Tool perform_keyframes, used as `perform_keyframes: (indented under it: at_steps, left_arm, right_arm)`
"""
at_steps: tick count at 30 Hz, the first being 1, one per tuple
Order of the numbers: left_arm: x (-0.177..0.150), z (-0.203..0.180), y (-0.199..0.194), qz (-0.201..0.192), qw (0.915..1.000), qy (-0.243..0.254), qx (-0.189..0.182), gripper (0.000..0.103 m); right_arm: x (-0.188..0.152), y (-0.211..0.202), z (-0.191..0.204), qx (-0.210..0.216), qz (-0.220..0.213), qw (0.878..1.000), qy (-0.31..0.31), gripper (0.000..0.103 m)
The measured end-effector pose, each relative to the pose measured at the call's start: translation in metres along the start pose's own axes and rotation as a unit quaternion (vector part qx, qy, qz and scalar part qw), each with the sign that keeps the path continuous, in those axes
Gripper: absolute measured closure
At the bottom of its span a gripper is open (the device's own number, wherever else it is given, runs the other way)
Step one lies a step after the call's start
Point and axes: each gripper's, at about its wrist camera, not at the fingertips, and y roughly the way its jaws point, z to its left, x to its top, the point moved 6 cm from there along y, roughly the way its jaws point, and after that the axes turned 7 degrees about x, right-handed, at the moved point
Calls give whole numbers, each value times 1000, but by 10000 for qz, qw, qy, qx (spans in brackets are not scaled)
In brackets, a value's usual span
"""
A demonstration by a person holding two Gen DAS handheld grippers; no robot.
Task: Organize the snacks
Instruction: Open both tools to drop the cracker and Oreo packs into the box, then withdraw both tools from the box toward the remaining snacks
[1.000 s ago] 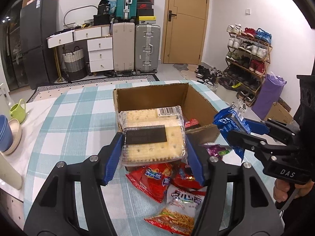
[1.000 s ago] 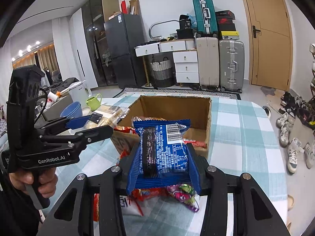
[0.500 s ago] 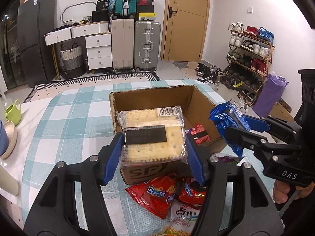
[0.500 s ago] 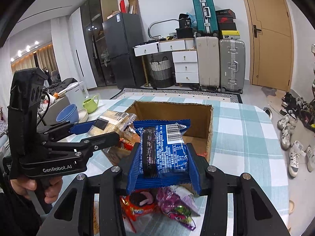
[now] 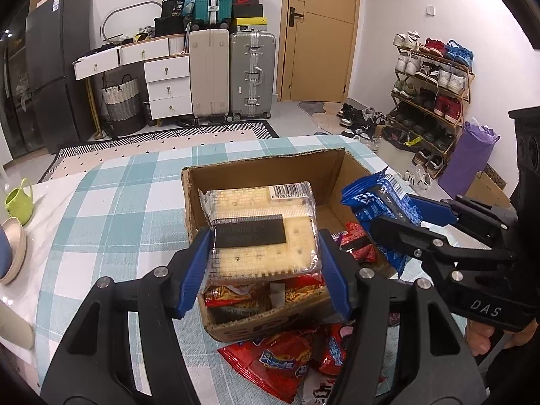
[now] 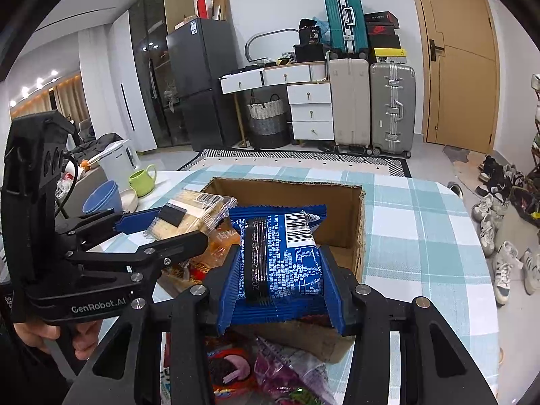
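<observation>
Left wrist view: my left gripper (image 5: 263, 263) has its blue pads pressed against the two sides of a clear-wrapped cracker pack (image 5: 260, 226), jaws partway apart to fit its width. I hold the pack over the near left part of the open cardboard box (image 5: 266, 168), which sits on the blue-and-white checked tablecloth (image 5: 111, 209). Below the pack, inside the box, lies a red snack bag (image 5: 263, 293), and more small red packets (image 5: 357, 243) lie further right on the box floor. On the cloth just in front of the box, red snack bags (image 5: 280, 361) lie in a loose heap. To my right, my right gripper (image 5: 391, 216) comes in from the side with a blue packet (image 5: 381, 202) over the box's right wall.

From the right wrist view, my right gripper (image 6: 280, 270) is clamped narrowly on the blue packet (image 6: 280, 253), pads gripping both sides, barcode facing up. I hold it above the near edge of the cardboard box (image 6: 287, 185). My left gripper (image 6: 168, 226) shows at the left with the cracker pack (image 6: 195, 209) in it, and my hand (image 6: 67, 334) wraps its handle. Beneath my fingers, a purple wrapper (image 6: 287, 368) and a red packet (image 6: 229, 368) lie on the cloth. A green mug (image 6: 141, 179) and a stack of blue bowls (image 6: 101, 195) stand well off at the table's left.
</observation>
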Motion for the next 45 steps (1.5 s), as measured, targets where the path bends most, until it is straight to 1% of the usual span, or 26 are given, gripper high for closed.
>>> perform_keyframes:
  at_steps: [4,11,14,15,16,17,18,19,20,21,23,25,26,27,28,30,33,41,45]
  left_arm:
    - [5,7,14,58,9999,-125,14,44]
    - [10,14,39,153,9998,-142,26,43]
    - [10,13,45,208,9997,-53,69,42]
    - [9,12,45,186,9998,-43,77,41]
    - [8,13,44,165,9998,-42,66,39]
    - [7,14,43,168,9998,-55,16,37]
    - [6,13,41,181,9998,-71,-38,33]
    - [5,13,39,183,9998,-92,-88,30]
    - [4,13,35,164,9997,-104,-125,27]
    - [3,14,30,128,9998,-116,-129,22]
    - [2,16,20,46,9999,-142,-51,20]
    - [-2,17,9,30,9998,-179,-76,16]
    - [-4,18,3,39,9997,-209,-89,14]
    - [-7,18,-3,45,9997,-227,-90,9]
    - [-10,20,-8,19,9997,-243,-79,0]
    - [-17,20,-21,-65,9996,-259,-41,1]
    - [-29,22,-35,-57,9997,-242,15,1]
    - [-64,19,-65,-10,9998,-160,129,1]
    - [-81,17,-75,62,9998,-177,103,1]
  right_arm:
    - [3,7,-3,-33,20,10000,-3,58]
    - [7,16,-7,-79,18,10000,-9,58]
    - [9,10,-8,-60,-81,9999,-13,53]
    - [9,7,-8,-82,-101,9999,-33,47]
    - [9,5,-9,-136,-118,9998,-57,36]
    - [8,0,-11,-287,-163,9994,-62,31]
    - [8,-4,-13,-384,-205,9990,-52,23]
    - [7,-8,-14,-406,-235,9989,-46,18]
    - [5,-12,-14,-408,-232,9989,-26,16]
    - [2,-17,-16,-441,-233,9988,26,13]
    - [-4,-26,-19,-453,-254,9986,110,9]
    - [-10,-33,-22,-412,-254,9986,203,1]
    - [-13,-36,-23,-392,-240,9986,264,1]
    - [-17,-40,-24,-364,-246,9985,327,1]
    - [-21,-45,-25,-354,-275,9984,355,1]
    - [-28,-53,-26,-347,-319,9980,422,1]
    - [-41,-62,-27,-310,-325,9975,537,1]
    - [-72,-73,-24,-320,-180,9972,646,1]
    - [-85,-70,-19,-346,-59,9974,627,1]
